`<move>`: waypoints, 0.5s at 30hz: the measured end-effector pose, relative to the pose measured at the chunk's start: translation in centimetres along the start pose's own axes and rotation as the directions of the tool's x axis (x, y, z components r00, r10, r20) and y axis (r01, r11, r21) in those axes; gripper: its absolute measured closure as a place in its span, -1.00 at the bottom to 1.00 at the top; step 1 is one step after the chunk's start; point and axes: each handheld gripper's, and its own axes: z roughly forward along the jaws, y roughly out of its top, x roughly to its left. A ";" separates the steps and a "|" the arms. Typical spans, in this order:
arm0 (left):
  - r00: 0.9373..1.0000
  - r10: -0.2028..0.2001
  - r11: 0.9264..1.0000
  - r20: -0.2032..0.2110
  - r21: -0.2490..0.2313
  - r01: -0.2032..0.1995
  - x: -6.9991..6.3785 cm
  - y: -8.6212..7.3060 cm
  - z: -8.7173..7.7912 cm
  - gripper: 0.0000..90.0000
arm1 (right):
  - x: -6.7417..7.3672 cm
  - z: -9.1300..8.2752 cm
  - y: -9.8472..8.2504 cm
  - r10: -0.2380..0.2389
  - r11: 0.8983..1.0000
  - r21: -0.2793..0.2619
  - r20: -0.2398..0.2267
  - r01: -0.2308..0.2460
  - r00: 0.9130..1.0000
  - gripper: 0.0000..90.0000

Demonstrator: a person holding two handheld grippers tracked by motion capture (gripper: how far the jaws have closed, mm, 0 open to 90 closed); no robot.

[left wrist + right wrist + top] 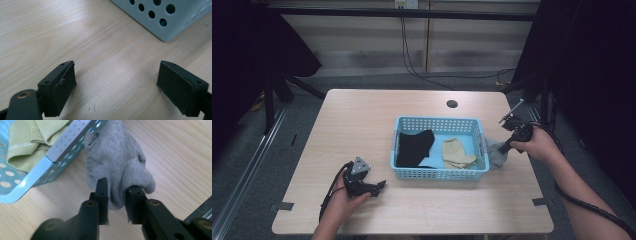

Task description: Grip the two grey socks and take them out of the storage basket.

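Note:
A grey sock [117, 157] hangs over the right end of a light blue perforated basket [439, 173] and trails onto the table; in the high view the grey sock [496, 152] lies just outside the basket's right wall. My right gripper [117, 192] points down at it with its jaws a little apart. The sock's lower fold sits loosely between them. Inside the basket lie a black garment [414, 147] and a yellow-green sock [457, 152]. My left gripper [379, 187] rests on the table left of the basket's front corner, jaws wide and empty [116, 72].
The basket's corner [162, 17] is just ahead of the left gripper. A round cable hole [452, 104] lies behind the basket. The table's right edge [200, 207] runs close beside the right gripper. Bare wood stretches left of the basket.

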 end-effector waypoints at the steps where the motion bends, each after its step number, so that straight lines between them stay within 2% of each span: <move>1: 1.000 -0.001 1.000 0.000 -0.001 0.001 0.0 0.0 0.0 -0.68 | 0.0 0.0 0.0 -0.002 1.000 -0.003 0.002 0.002 1.000 0.50; 3: 1.000 0.000 1.000 0.000 0.000 0.000 0.0 0.0 0.0 -0.68 | 0.0 -0.2 0.0 0.000 1.000 -0.010 0.018 0.000 1.000 0.29; 6: 1.000 0.000 1.000 0.000 0.000 0.000 0.0 0.0 0.0 -0.68 | 0.0 -0.5 0.0 0.022 0.999 -0.029 0.031 -0.021 0.999 0.10; 8: 1.000 -0.002 1.000 0.000 -0.001 0.002 0.0 0.0 0.0 -0.68 | 0.1 -0.6 -0.1 0.027 0.999 -0.037 0.026 -0.026 0.999 -0.03; 12: 1.000 -0.002 1.000 0.000 -0.001 0.002 0.0 0.0 0.0 -0.68 | 0.2 -0.9 -0.4 0.021 0.999 -0.045 0.036 -0.020 0.999 -0.20; 15: 1.000 -0.002 1.000 0.001 -0.001 0.002 0.0 0.0 0.0 -0.68 | 0.4 -1.3 -0.7 0.024 0.997 -0.071 0.040 -0.021 0.999 -0.29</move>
